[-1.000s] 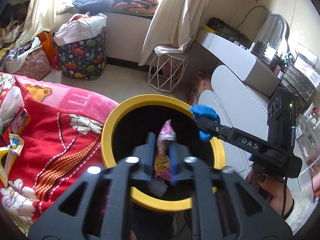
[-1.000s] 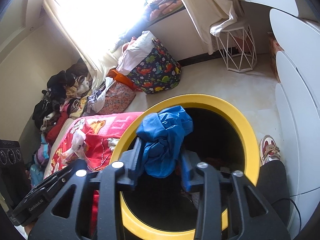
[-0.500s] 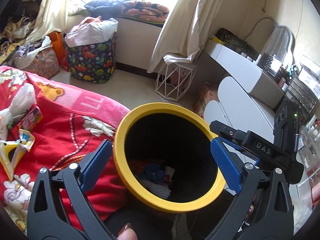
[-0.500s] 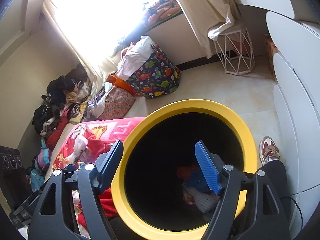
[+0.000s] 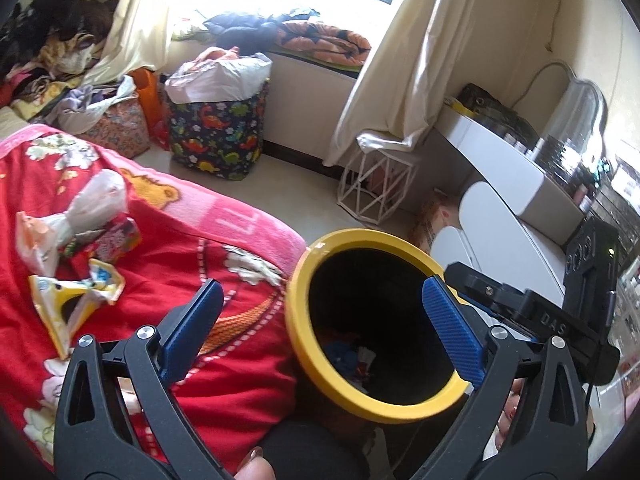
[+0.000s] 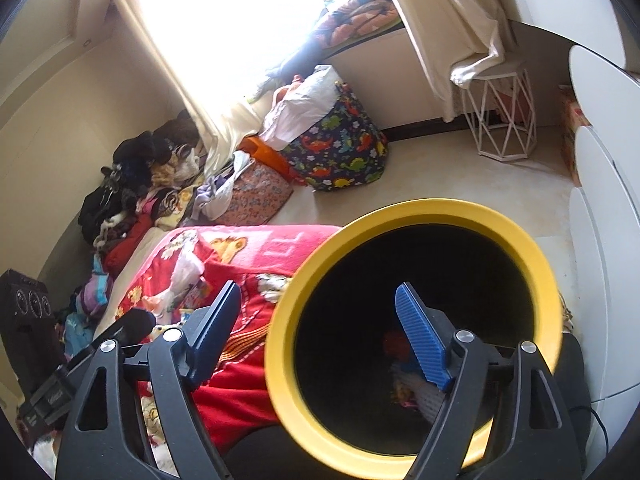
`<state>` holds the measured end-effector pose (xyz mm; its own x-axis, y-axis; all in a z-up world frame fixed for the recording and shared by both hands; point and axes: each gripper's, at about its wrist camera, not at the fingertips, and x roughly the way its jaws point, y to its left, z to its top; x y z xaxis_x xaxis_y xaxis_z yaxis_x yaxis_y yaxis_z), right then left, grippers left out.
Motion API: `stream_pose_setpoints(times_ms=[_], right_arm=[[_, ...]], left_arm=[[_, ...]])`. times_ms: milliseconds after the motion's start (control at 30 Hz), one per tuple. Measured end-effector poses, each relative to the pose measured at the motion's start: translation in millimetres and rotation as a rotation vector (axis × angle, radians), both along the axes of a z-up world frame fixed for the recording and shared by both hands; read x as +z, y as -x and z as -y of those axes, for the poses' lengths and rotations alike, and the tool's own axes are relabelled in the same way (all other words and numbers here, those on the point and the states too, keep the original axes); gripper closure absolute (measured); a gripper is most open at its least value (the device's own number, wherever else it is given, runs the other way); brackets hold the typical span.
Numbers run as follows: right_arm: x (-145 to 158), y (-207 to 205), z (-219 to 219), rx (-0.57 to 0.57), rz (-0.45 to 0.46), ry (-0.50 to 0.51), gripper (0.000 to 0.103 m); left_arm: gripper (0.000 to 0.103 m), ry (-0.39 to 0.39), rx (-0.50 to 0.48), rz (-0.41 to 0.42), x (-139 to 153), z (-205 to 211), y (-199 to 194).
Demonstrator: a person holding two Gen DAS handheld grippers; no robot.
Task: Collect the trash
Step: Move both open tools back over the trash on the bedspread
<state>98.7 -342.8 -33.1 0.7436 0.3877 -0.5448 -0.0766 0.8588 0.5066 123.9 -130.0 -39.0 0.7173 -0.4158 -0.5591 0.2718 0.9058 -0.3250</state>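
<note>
The left gripper (image 5: pixel 320 312) stands with jaws spread wide and nothing between the pads. The right gripper (image 6: pixel 320 320) is also empty, its jaws opening. Both hover above the yellow-rimmed bin (image 5: pixel 298 344), whose black interior holds dropped trash (image 5: pixel 348 354) at the bottom: blue, red and white scraps.

The bin's rim lies between the left gripper's pads and under its right pad; the red blanket (image 5: pixel 168 248) lies under its left pad. Beyond that left pad, on the blanket, remain a yellow wrapper (image 5: pixel 66 300), a clear plastic bag (image 5: pixel 80 208) and a small printed packet (image 5: pixel 116 238).

Beyond the jaws: pale floor (image 5: pixel 288 184), a dinosaur-print hamper (image 5: pixel 216 136), a white wire stool (image 5: pixel 372 188), cream curtains (image 5: pixel 404 60) and a white vanity (image 5: pixel 504 168) at right.
</note>
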Motion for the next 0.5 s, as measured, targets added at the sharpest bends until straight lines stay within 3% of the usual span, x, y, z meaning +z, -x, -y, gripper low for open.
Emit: stream_pose_setpoints(times_ms=[500], right_arm=[[10,-17,-82,0.150,0.002,0.052,0.023]], left_arm=[[0.012,0.042,0.216,-0.009,-1,-98,-4]])
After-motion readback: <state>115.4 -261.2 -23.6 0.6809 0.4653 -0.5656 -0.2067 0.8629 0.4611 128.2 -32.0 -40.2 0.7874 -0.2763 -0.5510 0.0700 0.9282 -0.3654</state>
